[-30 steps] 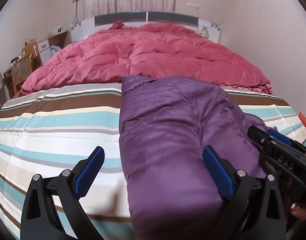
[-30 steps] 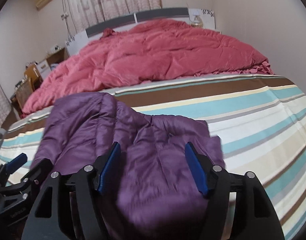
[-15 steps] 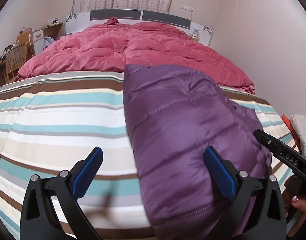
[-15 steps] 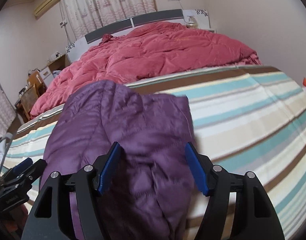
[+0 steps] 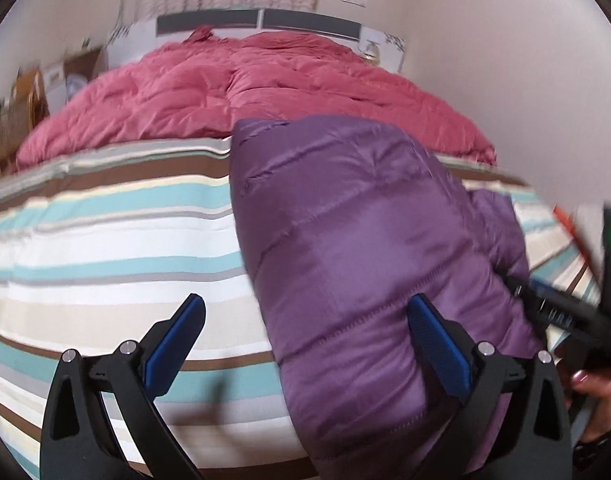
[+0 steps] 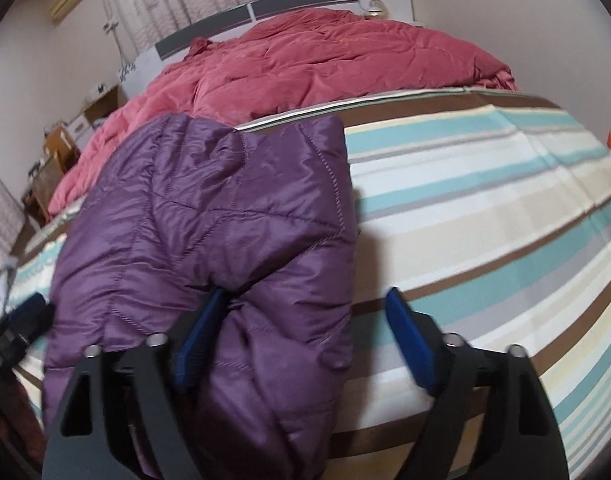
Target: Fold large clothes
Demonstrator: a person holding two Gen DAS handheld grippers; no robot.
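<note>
A purple quilted jacket (image 5: 357,248) lies folded lengthwise on the striped bed sheet (image 5: 105,240), its near end hanging over the bed's front edge. My left gripper (image 5: 309,340) is open at that near end; the jacket's left edge runs between the fingers, touching the right pad (image 5: 437,352). In the right wrist view the jacket (image 6: 209,232) fills the left half. My right gripper (image 6: 303,336) has its jaws opening, with the jacket's right part between them. The fabric rests against the left pad (image 6: 197,340), and the right pad (image 6: 405,340) stands clear of it. The right gripper (image 5: 557,308) and a hand (image 5: 593,384) show at the left wrist view's right edge.
A red duvet (image 5: 265,84) is bunched over the far half of the bed, up to the headboard (image 5: 261,20). A wall runs close along the bed's right side. Boxes and a wicker chair (image 5: 21,116) stand at the far left. Bare striped sheet (image 6: 485,200) spreads right of the jacket.
The right gripper's jaws have spread wider around the jacket's near end. The jacket's right side has been drawn in, so it lies narrower. The left gripper stays open.
</note>
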